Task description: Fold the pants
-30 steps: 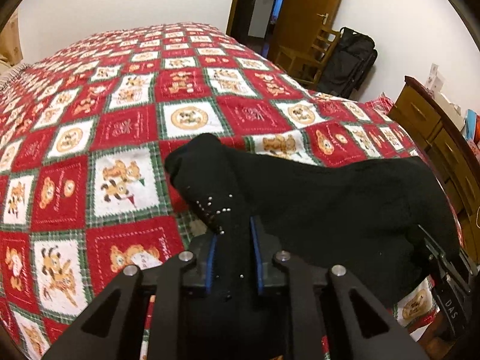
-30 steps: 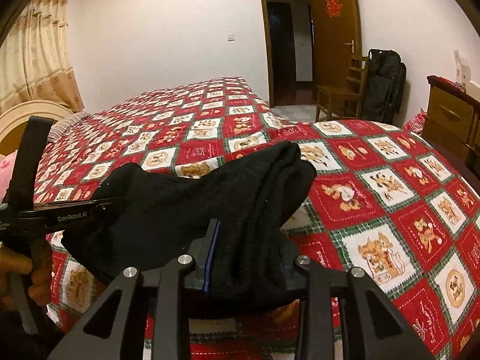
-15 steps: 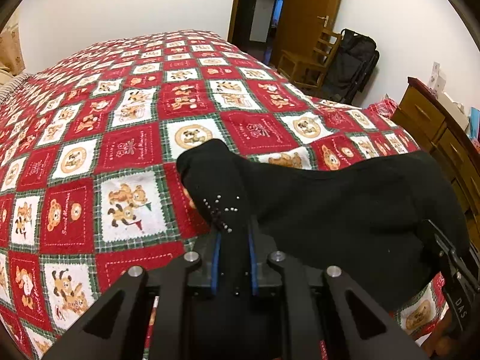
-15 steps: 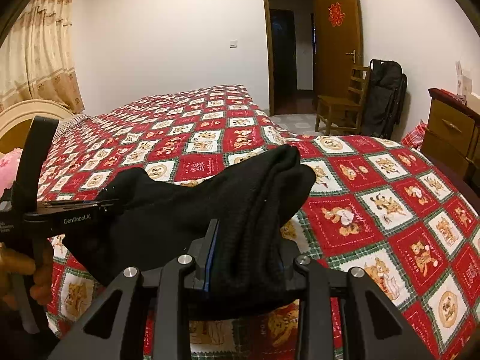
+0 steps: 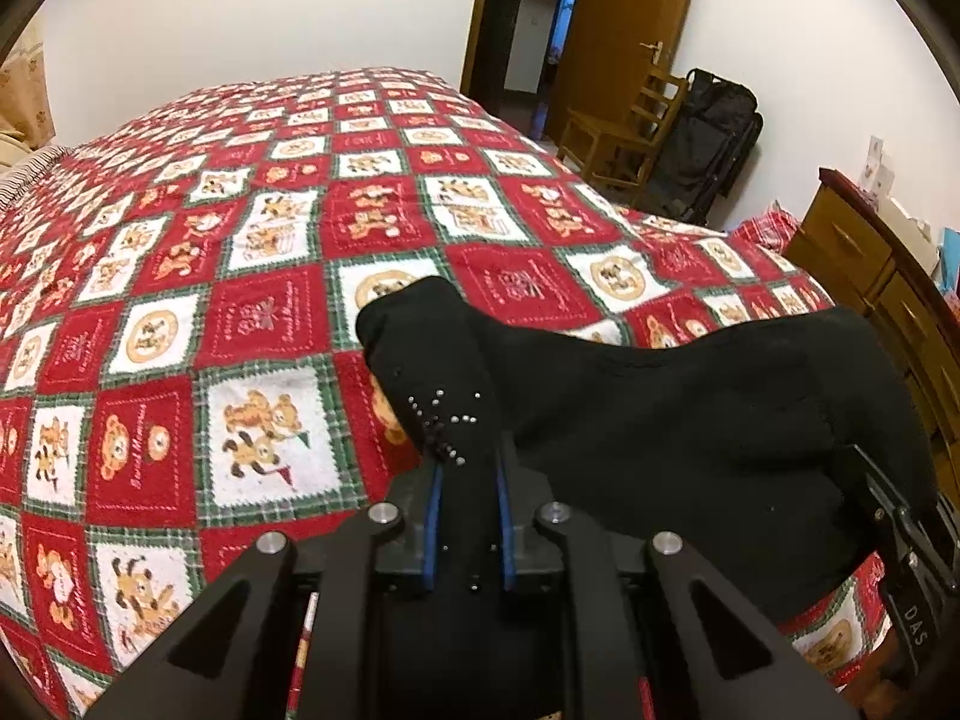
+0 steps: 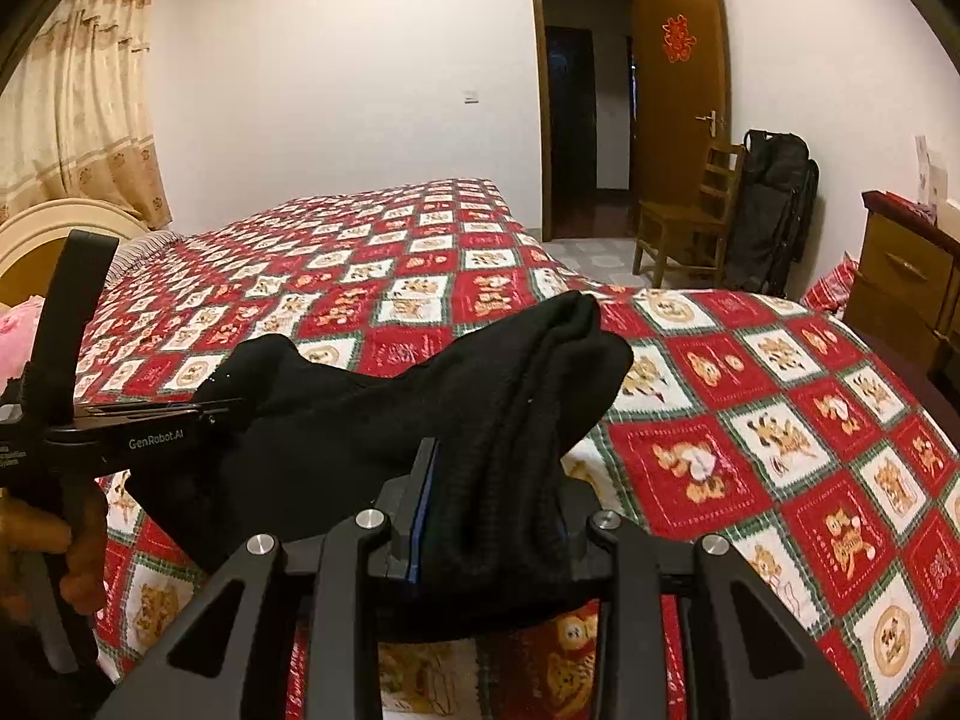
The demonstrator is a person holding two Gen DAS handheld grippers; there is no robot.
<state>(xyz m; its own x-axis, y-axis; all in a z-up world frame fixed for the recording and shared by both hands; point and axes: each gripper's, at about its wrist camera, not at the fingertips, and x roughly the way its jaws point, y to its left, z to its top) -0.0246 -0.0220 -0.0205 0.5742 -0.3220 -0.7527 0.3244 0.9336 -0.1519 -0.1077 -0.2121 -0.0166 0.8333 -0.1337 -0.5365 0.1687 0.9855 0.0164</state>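
A home bedroom: quilted bed (image 5: 240, 252), curtains (image 6: 78, 108), wooden dresser (image 6: 900, 276).

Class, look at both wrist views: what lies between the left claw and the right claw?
A span of the black pants, clamped by left claw and right claw; both views show it.

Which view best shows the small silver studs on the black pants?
The left wrist view. There the studs are scattered on the pants just ahead of the left gripper, which is clamped on the fabric. In the right wrist view the pants show mostly plain black cloth in the right gripper; studs are barely discernible.
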